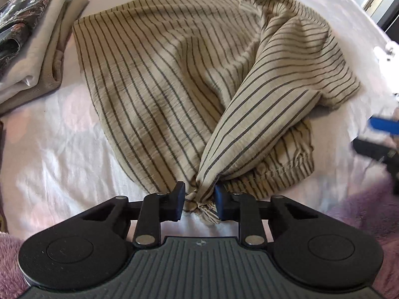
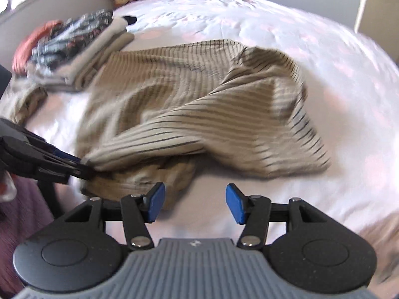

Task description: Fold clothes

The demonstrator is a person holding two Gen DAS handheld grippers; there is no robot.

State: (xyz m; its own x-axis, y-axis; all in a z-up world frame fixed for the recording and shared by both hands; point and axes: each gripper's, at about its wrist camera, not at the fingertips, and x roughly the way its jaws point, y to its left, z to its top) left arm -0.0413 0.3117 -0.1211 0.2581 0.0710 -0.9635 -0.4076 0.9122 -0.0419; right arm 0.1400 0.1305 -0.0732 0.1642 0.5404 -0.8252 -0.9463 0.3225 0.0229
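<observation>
A beige garment with thin dark stripes (image 1: 169,74) lies spread on the white bed sheet (image 1: 57,154). My left gripper (image 1: 199,200) is shut on a bunched corner of the striped garment at its near edge, and a fold of cloth stretches up and to the right from the pinch. In the right wrist view the striped garment (image 2: 199,104) looks blurred, and the left gripper (image 2: 74,168) shows at the left, gripping its corner. My right gripper (image 2: 195,203) is open and empty, over the bare sheet just near the garment's near edge. It shows blurred at the right edge of the left wrist view (image 1: 379,134).
A stack of folded clothes (image 1: 32,49) lies at the far left of the bed, with a dark flowered piece on top; it also shows in the right wrist view (image 2: 72,47). A purple fuzzy blanket (image 1: 361,214) lies along the near edge. Furniture stands beyond the bed at the far right.
</observation>
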